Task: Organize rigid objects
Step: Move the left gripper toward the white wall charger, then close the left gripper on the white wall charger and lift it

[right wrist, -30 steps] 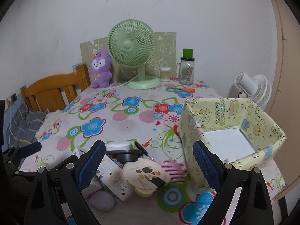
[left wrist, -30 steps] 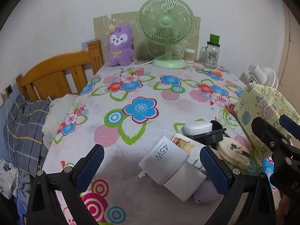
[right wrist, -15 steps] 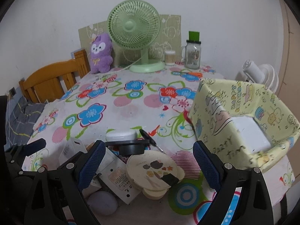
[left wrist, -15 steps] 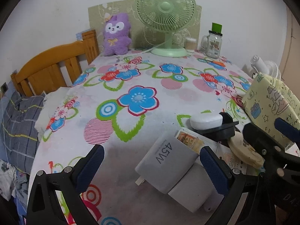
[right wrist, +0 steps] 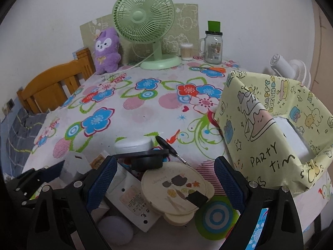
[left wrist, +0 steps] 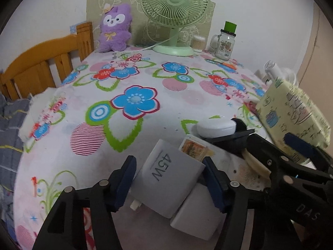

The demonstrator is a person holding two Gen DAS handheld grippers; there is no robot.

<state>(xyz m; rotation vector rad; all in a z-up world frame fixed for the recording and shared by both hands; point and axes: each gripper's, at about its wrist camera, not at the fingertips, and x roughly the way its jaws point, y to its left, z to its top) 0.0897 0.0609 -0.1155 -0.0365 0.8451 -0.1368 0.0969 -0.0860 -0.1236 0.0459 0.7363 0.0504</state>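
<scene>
A pile of small items lies at the near edge of the flowered tablecloth. My left gripper is closing around a white charger block marked 45W, and both pads meet its sides. A second white block lies under it. My right gripper stands open above a cream round case, not touching it. Behind that case sit a white oval case on a black holder and a black-handled tool. A yellow party-paper box stands open at the right.
At the back are a green fan, a purple plush, a cotton swab tub, a glass jar and orange scissors. A wooden frame borders the left side, a white fan the right. A white card and a lilac pebble lie near.
My left gripper's jaws went from wide open to tight around the 45W charger. Both grippers dipped slightly toward the pile; the right one stayed open.
</scene>
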